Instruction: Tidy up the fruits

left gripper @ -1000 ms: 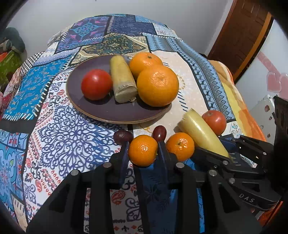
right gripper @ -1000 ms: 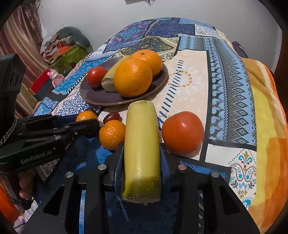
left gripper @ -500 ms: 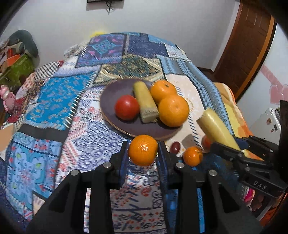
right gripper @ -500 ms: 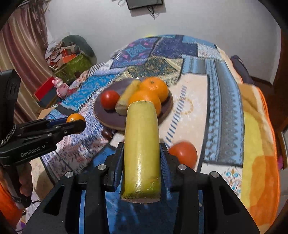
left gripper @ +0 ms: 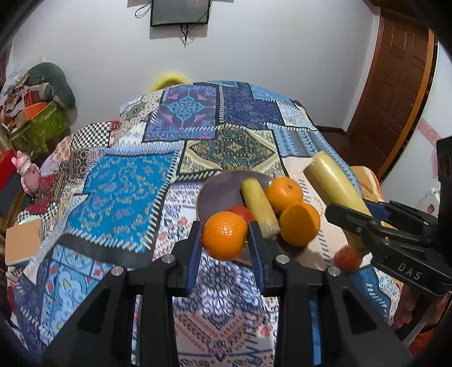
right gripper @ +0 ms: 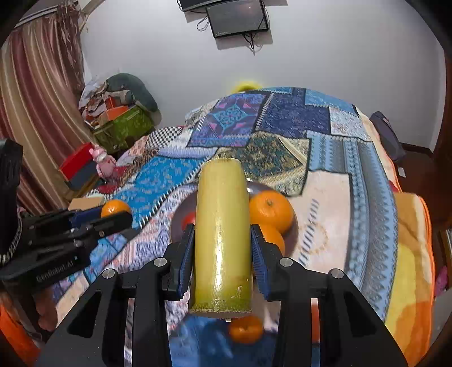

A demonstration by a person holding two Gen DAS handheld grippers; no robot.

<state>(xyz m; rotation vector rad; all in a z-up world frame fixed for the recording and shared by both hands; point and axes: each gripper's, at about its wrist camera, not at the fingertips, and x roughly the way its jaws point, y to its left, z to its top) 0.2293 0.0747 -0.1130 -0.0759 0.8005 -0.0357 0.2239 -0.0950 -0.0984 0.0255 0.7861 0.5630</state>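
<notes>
Nearest in the left wrist view, the left gripper (left gripper: 225,240) is clamped on a small orange (left gripper: 224,235), its blue pads pressing both sides of the fruit and carrying it clear of the quilt (left gripper: 121,194); nearest in the right wrist view, the right gripper (right gripper: 223,251) is closed around a pale yellow-green stalk (right gripper: 221,240), which stands lengthwise between the pads with its cut end toward the camera; by my reading both pieces are mid-carry and not yet set down. Just beyond the left gripper, a tomato (left gripper: 347,258) lies loose on the bedcover to the right, blurred; under the right gripper another small orange (right gripper: 245,329) also sits on the cover, so at least two fruits look left to collect. Farther on is the dark plate (left gripper: 219,192), which already holds a red tomato (left gripper: 241,211), a second stalk piece (left gripper: 259,207) and two large oranges (left gripper: 299,224), touching one another; I judge the sorting roughly half done, with the two carried pieces and the loose ones outstanding. Farthest, a wall screen (left gripper: 180,12) hangs above the bed and a wooden door (left gripper: 395,84) stands at the right.
</notes>
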